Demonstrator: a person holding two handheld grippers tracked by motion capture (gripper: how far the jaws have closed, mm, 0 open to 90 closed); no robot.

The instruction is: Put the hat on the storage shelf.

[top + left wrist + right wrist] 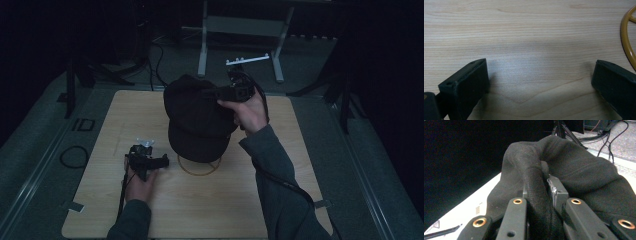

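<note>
Black cap (197, 117) pinched in right gripper (235, 92) over yellow ring (200, 167); left gripper (147, 161) wide, empty, near-left on wooden table (210, 210).

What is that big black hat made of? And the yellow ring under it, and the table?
The black soft cap looks like matte, fuzzy cloth, perhaps fleece or felt: it bunches into folds. The thin yellow-brown ring looks smooth and slightly glossy, maybe coated metal or plastic. The pale wooden tabletop shows fine grain lines, so wood or a wood-look laminate.
</note>
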